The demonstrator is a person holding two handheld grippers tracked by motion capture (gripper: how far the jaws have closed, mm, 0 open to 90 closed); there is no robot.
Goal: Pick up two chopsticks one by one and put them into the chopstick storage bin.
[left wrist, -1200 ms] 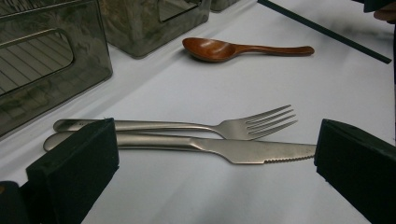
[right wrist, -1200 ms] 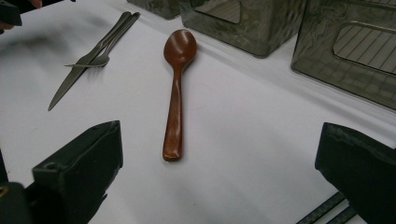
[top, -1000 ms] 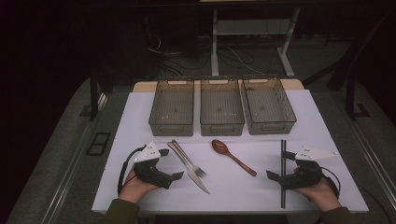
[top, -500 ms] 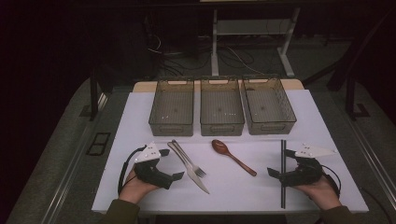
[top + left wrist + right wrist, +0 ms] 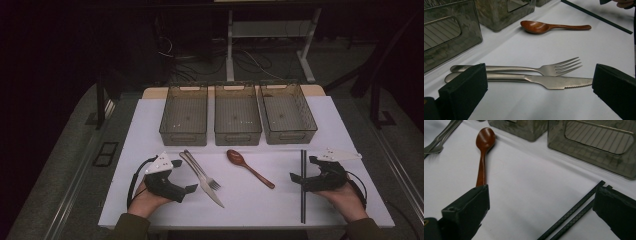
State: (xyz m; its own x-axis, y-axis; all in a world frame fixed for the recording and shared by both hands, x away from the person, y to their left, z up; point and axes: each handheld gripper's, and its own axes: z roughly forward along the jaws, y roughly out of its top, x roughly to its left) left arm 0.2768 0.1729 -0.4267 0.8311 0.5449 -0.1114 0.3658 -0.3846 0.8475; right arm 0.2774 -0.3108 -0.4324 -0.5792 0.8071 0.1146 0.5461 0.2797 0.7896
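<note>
Little has moved in the last second: the left gripper (image 5: 181,176) still rests on the table (image 5: 250,210) with fingers spread beside the fork (image 5: 544,68) and knife (image 5: 549,81), the right gripper (image 5: 302,168), released too, by the black chopsticks (image 5: 303,200), so picking up hasn't begun.

My high view is dim, with the room black toward the upper frame. The white desk (image 5: 345,125) catches soft overhead light. Both close views look grainy.
</note>
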